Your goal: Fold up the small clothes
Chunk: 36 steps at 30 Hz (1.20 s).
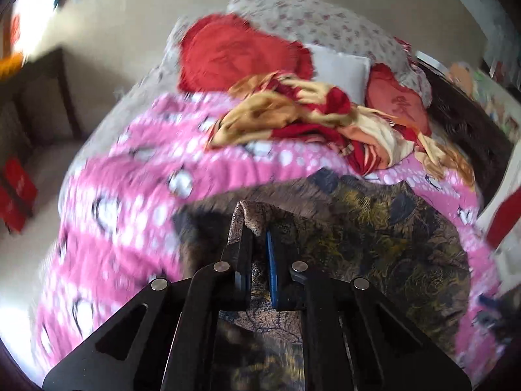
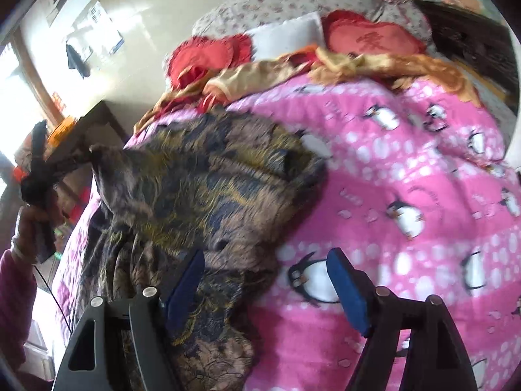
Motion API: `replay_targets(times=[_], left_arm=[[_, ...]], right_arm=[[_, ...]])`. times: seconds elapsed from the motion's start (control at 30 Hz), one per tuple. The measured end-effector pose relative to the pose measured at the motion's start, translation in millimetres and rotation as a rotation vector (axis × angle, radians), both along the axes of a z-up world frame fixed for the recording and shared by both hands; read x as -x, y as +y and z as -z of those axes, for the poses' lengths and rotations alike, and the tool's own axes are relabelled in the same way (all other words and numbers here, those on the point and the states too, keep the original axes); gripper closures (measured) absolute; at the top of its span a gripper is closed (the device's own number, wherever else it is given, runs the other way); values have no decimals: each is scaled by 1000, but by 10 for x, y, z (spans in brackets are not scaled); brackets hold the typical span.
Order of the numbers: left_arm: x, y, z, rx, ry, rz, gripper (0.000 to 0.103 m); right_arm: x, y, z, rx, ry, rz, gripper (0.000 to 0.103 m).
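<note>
A dark patterned garment (image 1: 384,238) in brown, gold and navy lies on a pink penguin quilt (image 1: 130,176). My left gripper (image 1: 259,228) is shut on a fold of this garment and lifts its edge off the quilt. In the right wrist view the same garment (image 2: 202,176) spreads across the left of the quilt (image 2: 407,169), and the left gripper (image 2: 70,159) shows at far left pulling a corner up. My right gripper (image 2: 265,260) is open, its left finger over the garment's near edge and its right finger over the quilt.
A crumpled gold and red cloth (image 1: 312,114) lies beyond the garment. Red cushions (image 1: 234,52), a white pillow (image 1: 342,71) and a floral pillow (image 1: 325,22) sit at the head of the bed. A dark wooden headboard (image 1: 465,127) is at right, the floor at left.
</note>
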<state>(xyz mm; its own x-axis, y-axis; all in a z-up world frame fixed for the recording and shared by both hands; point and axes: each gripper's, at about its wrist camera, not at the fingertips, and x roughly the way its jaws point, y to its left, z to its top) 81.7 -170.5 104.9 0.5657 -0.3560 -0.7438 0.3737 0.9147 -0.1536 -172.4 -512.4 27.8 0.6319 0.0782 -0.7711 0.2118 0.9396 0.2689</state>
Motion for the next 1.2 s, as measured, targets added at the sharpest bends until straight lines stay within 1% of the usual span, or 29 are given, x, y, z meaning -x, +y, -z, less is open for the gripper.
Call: replay_targets(times=[0.1,0.13,0.17,0.2,0.23,0.3,0.37,0.43,0.47,0.5,0.53,0.57,0.6,0.63,0.67,0.7,0.77,0.83,0.87,0.93,0.97,1.0,1.07,1.17,1.2], left_arm=[[108,84,109,-11,24,-4,96],[135,98,156,-22,32,-6,96],[143,101,194,-38,36,-13,96],[177,91,214,-47,39,-20,96],[189,86,248,-56,47,-30,96],[157,103,350,-62,83,-41,96],[100,118,486,-62,136,-50,96],[89,110,563,-71,155,-51,96],[100,104,588,-77,152,-52,96],[113,106,598,-78,147,-51,96],[114,109,594,-75,148,-51,96],[118,120,591,-69,150,-51,96],[121,125,585,-66,150,-50,96],[124,130,571,-65,150,-50,96],[129,138,558,-64,150,-49,96],[133,147,539,-61,148,-48,96],[152,160,506,-60,138,-47,96],[144,154,503,-60,138,-49,96],[144,152,510,-59,142,-52,96],[143,150,518,-56,144,-54,96],[148,145,521,-59,142,-52,96],[149,145,520,-61,143,-52,96],[158,148,513,-68,138,-48,96],[160,160,498,-62,140,-44,96],[165,160,495,-62,140,-44,96]], right_arm=[[-113,17,135,-69,22,27,28],[-158,10,184,-95,17,39,34],[-204,7,237,-103,28,37,79],[-266,27,280,-61,77,26,94],[-265,43,265,-26,92,18,94],[-204,33,186,6,91,3,94],[-158,-10,188,58,140,9,94],[-164,-63,250,73,205,-20,94],[-156,-100,222,66,194,-22,92],[-141,-163,152,42,156,-10,81],[-118,-276,28,17,92,36,73],[-118,-344,-62,14,44,69,66],[-146,-387,-156,27,0,80,66],[-238,-379,-240,65,-24,45,66],[-326,-344,-270,96,-23,-4,66],[-449,-270,-273,147,-4,-81,66],[-624,-144,-199,265,52,-178,66],[-722,-89,-90,326,106,-216,66],[-761,-91,-13,314,130,-239,69],[-825,-106,146,295,185,-273,69],[-834,-116,207,306,201,-271,74],[-845,-133,249,316,207,-267,80],[-832,-182,248,292,181,-246,86],[-799,-220,109,218,125,-252,85],[-808,-239,57,205,117,-246,79]])
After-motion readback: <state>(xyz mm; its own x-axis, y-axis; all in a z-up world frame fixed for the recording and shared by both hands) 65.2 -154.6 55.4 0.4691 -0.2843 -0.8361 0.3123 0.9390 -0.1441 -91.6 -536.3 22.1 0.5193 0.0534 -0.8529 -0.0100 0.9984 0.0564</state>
